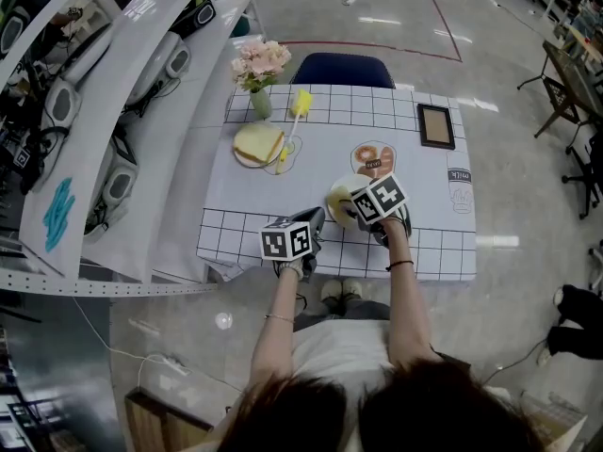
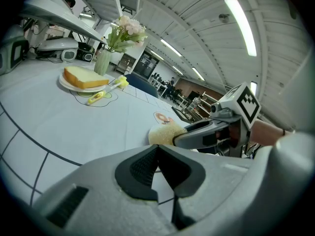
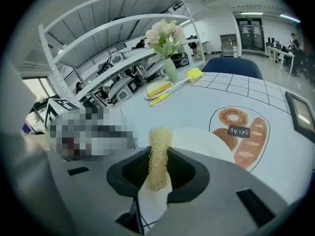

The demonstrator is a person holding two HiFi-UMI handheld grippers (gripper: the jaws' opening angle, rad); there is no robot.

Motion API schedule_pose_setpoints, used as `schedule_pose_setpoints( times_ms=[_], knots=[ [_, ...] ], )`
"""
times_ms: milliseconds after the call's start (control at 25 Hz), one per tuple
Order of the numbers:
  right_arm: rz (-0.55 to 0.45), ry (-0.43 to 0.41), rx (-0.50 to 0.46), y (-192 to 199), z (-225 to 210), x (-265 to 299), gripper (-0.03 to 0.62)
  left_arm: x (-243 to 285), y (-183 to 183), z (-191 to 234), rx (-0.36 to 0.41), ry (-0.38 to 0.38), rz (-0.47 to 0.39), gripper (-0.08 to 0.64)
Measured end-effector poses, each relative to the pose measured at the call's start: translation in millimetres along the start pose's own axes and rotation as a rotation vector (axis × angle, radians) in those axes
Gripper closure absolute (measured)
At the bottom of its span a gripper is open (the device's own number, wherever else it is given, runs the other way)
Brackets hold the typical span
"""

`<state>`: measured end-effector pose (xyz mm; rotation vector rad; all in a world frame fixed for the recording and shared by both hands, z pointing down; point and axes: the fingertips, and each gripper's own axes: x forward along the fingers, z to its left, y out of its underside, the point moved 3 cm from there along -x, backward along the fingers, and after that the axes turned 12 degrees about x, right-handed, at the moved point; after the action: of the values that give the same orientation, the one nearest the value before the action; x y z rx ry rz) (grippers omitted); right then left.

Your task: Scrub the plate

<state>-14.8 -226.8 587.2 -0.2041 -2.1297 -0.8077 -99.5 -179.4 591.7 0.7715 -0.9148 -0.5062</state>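
A paper tag on the tabletop (image 3: pixel 197 102) reads "BREAD" (image 3: pixel 238 131), set over a printed doughnut and loaf. Farther right in the head view, small rotated lettering (image 1: pixel 459 175) seems to read "milk", though it is too small to be sure.

The white plate (image 3: pixel 206 142) lies just in front of the right gripper (image 3: pixel 158 154), near the tabletop's front edge and beside the bread print. In the head view the gripper's marker cube covers much of it. The right gripper's fingers are clenched on a yellow fibrous scrubber (image 3: pixel 160 139), which stands upright between them, its tip over the plate's near rim.

The left gripper (image 2: pixel 157 151) has its fingers pressed together with nothing between them. It sits at the front edge of the tabletop, just left of the right gripper.

Both bare forearms reach forward from the person's body, a thin bracelet on each wrist.

At the far left stand a second plate with a bread slice (image 1: pixel 259 144), a yellow brush (image 1: pixel 300 102) and a vase of flowers (image 1: pixel 261 73).
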Motion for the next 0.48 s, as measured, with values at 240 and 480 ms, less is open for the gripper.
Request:
schedule_pose_setpoints(
  times_ms=[240, 480],
  knots=[
    [-0.025, 0.013, -0.006, -4.7, -2.1, 0.6, 0.508, -0.6, -1.7, 1.9, -0.001, -0.004, -0.005, 0.549],
    [-0.059, 0.035, -0.013, -9.6, -6.4, 0.6, 0.508, 0.0, -2.0, 3.9, -0.003, -0.009, -0.003, 0.549]
  ],
)
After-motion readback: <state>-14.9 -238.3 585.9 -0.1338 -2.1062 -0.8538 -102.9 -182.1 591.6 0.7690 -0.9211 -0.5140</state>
